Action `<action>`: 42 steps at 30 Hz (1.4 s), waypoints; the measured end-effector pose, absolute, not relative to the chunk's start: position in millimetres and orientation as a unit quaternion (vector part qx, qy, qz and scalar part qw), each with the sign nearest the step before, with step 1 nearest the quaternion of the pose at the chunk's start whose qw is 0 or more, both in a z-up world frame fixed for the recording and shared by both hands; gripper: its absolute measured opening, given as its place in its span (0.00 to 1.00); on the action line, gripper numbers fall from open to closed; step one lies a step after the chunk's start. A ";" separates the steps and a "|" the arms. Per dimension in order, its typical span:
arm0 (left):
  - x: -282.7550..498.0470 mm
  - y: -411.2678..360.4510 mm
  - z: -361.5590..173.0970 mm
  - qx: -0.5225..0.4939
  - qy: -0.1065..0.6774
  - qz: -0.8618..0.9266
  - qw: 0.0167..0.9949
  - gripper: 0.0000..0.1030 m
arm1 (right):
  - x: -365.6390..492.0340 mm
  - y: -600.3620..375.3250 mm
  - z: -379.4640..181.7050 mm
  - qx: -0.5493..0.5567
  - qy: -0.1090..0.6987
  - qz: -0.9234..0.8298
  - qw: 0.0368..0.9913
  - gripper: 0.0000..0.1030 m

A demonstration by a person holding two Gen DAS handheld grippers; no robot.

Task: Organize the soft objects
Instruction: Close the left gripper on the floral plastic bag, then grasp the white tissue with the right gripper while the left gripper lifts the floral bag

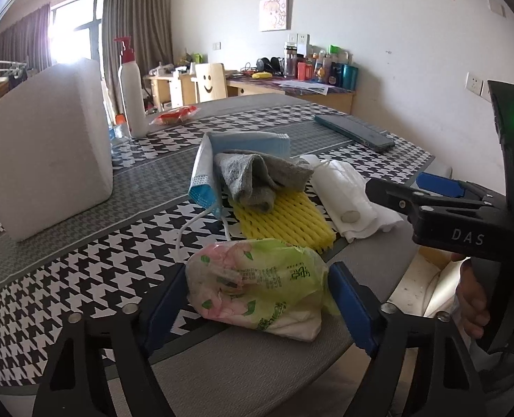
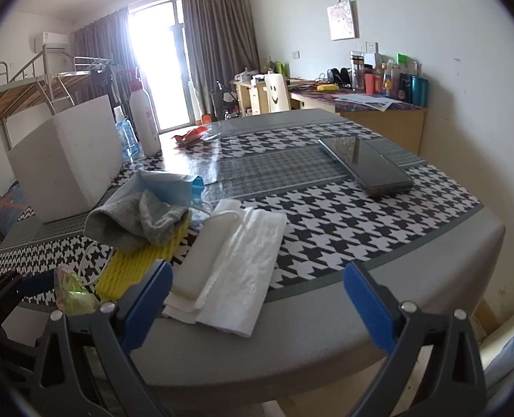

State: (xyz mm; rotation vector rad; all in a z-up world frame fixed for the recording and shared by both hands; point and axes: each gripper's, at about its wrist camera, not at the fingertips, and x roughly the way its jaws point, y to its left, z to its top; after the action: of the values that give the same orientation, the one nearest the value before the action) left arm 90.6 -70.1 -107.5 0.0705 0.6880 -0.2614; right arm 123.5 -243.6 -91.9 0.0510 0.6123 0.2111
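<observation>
Tissue pack (image 1: pixel 257 285): crinkly green/pink floral wrap, btwn left claw (image 1: pixel 257 299) pads.

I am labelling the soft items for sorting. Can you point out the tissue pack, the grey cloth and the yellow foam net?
tissue pack (image 1: pixel 257 285): left wrist view, middle of wrapper.
grey cloth (image 1: pixel 257 177): left wrist view, top fold.
yellow foam net (image 1: pixel 284 219): left wrist view, bare ribbed middle.

White walls (image 2: pixel 413 7), marked here and there, with a small picture (image 1: pixel 273 13) hung high. Grey curtains (image 2: pixel 218 41) beside a tall window (image 2: pixel 156 55) flooded with glare. Cluttered wooden desk (image 2: pixel 378 111) along the wall, smiley-faced chair (image 1: pixel 209 81) before it. Metal bunk frame (image 2: pixel 24 83) at left.
</observation>
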 end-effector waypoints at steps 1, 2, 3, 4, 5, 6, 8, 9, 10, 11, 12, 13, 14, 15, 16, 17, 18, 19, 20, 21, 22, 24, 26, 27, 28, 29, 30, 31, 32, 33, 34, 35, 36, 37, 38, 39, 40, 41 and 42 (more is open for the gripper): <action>89.7 -70.1 -107.3 0.036 0.335 -0.129 0.933 0.75 | 124.2 -243.3 -92.4 0.024 0.301 0.103 0.948 0.97; 88.7 -69.3 -106.8 0.035 0.334 -0.130 0.933 0.74 | 124.9 -243.6 -92.9 0.024 0.302 0.103 0.947 0.97; 87.5 -68.0 -106.6 0.033 0.334 -0.131 0.933 0.73 | 125.1 -243.4 -93.0 0.024 0.303 0.103 0.947 0.97; 86.3 -66.3 -106.4 0.030 0.334 -0.132 0.933 0.71 | 125.7 -243.3 -93.3 0.024 0.304 0.102 0.947 0.97; 85.5 -64.7 -105.8 0.027 0.334 -0.133 0.933 0.69 | 126.4 -243.1 -93.6 0.023 0.306 0.102 0.946 0.97; 85.5 -63.8 -105.1 0.026 0.334 -0.133 0.933 0.68 | 127.5 -242.2 -94.0 0.022 0.310 0.101 0.945 0.97; 84.9 -62.9 -104.9 0.023 0.333 -0.134 0.933 0.66 | 128.9 -240.3 -94.6 0.018 0.316 0.098 0.944 0.97; 84.4 -62.6 -104.9 0.024 0.333 -0.135 0.933 0.65 | 129.3 -239.5 -95.1 0.016 0.317 0.097 0.943 0.97; 83.7 -62.3 -104.6 0.024 0.333 -0.136 0.933 0.65 | 129.7 -238.6 -95.9 0.014 0.319 0.097 0.943 0.97; 83.2 -62.0 -104.4 0.026 0.332 -0.136 0.933 0.64 | 130.0 -238.0 -96.7 0.014 0.321 0.098 0.942 0.97; 81.8 -61.6 -103.4 0.027 0.332 -0.137 0.933 0.64 | 130.5 -237.4 -97.4 0.014 0.323 0.099 0.941 0.97; 80.6 -60.3 -102.4 0.029 0.331 -0.138 0.933 0.63 | 131.3 -236.5 -98.3 0.013 0.325 0.100 0.940 0.97; 79.9 -59.9 -101.5 0.029 0.329 -0.139 0.934 0.62 | 131.7 -235.6 -98.7 0.012 0.326 0.101 0.940 0.97; 79.2 -59.0 -100.7 0.028 0.328 -0.139 0.934 0.62 | 132.6 -235.0 -98.8 0.013 0.326 0.101 0.940 0.97; 78.3 -57.9 -99.7 0.026 0.327 -0.140 0.934 0.62 | 133.3 -234.0 -99.0 0.012 0.326 0.099 0.940 0.97; 77.8 -57.2 -98.2 0.025 0.326 -0.140 0.935 0.62 | 134.1 -233.2 -99.2 0.011 0.327 0.099 0.940 0.97; 77.2 -56.4 -97.2 0.023 0.324 -0.140 0.935 0.62 | 134.9 -232.3 -99.3 0.010 0.330 0.097 0.939 0.97; 76.1 -54.4 -95.9 0.021 0.322 -0.138 0.936 0.62 | 135.2 -231.0 -99.3 0.008 0.330 0.097 0.939 0.97; 75.5 -52.6 -95.3 0.019 0.321 -0.138 0.937 0.62 | 135.1 -230.1 -99.1 0.006 0.329 0.098 0.939 0.97; 74.9 -51.1 -94.7 0.017 0.320 -0.138 0.937 0.62 | 135.2 -228.7 -99.0 0.003 0.329 0.098 0.939 0.95; 74.1 -49.5 -94.1 0.015 0.319 -0.138 0.937 0.62 | 135.2 -226.8 -99.1 -0.001 0.329 0.099 0.939 0.91; 72.5 -46.3 -92.3 0.012 0.317 -0.136 0.938 0.62 | 137.0 -224.0 -100.5 -0.007 0.334 0.099 0.937 0.86; 71.1 -44.4 -90.6 0.011 0.315 -0.137 0.939 0.62 | 138.9 -222.4 -102.9 -0.009 0.342 0.100 0.934 0.81; 70.1 -43.3 -89.7 0.010 0.313 -0.136 0.940 0.62 | 139.0 -222.3 -103.4 -0.007 0.343 0.101 0.934 0.80; 69.1 -42.5 -88.8 0.009 0.312 -0.136 0.940 0.62 | 138.4 -222.6 -103.2 -0.004 0.344 0.104 0.933 0.80; 69.1 -42.3 -87.9 0.009 0.311 -0.136 0.940 0.62 | 137.7 -223.2 -102.3 -0.002 0.342 0.104 0.934 0.80; 68.4 -41.3 -86.9 0.008 0.310 -0.135 0.941 0.62 | 136.1 -224.2 -100.8 0.000 0.339 0.103 0.935 0.80; 68.1 -40.5 -85.9 0.007 0.309 -0.134 0.941 0.62 | 135.1 -225.5 -99.2 0.003 0.337 0.104 0.936 0.80; 68.2 -39.8 -85.6 0.006 0.308 -0.134 0.942 0.62 | 134.3 -226.8 -97.6 0.005 0.336 0.104 0.936 0.80; 67.9 -38.8 -84.4 0.005 0.307 -0.133 0.942 0.62 | 133.5 -228.3 -96.1 0.008 0.334 0.103 0.937 0.80; 67.0 -37.0 -83.6 0.004 0.305 -0.133 0.943 0.62 | 132.4 -231.1 -93.6 0.013 0.331 0.099 0.938 0.79; 66.7 -35.5 -82.4 0.002 0.304 -0.132 0.944 0.62 | 131.8 -233.7 -92.1 0.018 0.328 0.097 0.939 0.79; 66.2 -34.8 -81.7 0.001 0.302 -0.131 0.944 0.62 | 132.2 -235.4 -91.1 0.021 0.327 0.096 0.940 0.77; 65.5 -34.0 -81.1 0.000 0.301 -0.131 0.945 0.62 | 132.9 -237.0 -91.0 0.023 0.329 0.092 0.940 0.74; 66.0 -34.3 -80.2 0.000 0.300 -0.129 0.945 0.62 | 135.0 -237.9 -92.1 0.022 0.333 0.086 0.939 0.73; 65.6 -33.8 -79.8 0.000 0.299 -0.128 0.945 0.62 | 137.3 -238.3 -93.9 0.021 0.338 0.082 0.937 0.70; 65.2 -33.1 -79.6 -0.001 0.299 -0.127 0.946 0.62 | 141.1 -238.4 -97.1 0.021 0.347 0.075 0.934 0.64; 65.5 -32.5 -79.9 -0.001 0.299 -0.127 0.946 0.62 | 143.9 -238.4 -100.1 0.021 0.355 0.073 0.932 0.62; 65.6 -31.6 -80.0 -0.001 0.299 -0.127 0.946 0.62 | 146.4 -238.4 -102.3 0.022 0.363 0.073 0.929 0.60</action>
State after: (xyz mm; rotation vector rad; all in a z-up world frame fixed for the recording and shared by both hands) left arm 65.6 -31.6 -80.0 -0.0022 0.6096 -0.2586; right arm 146.4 -238.4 -102.3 0.0457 0.7433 0.1500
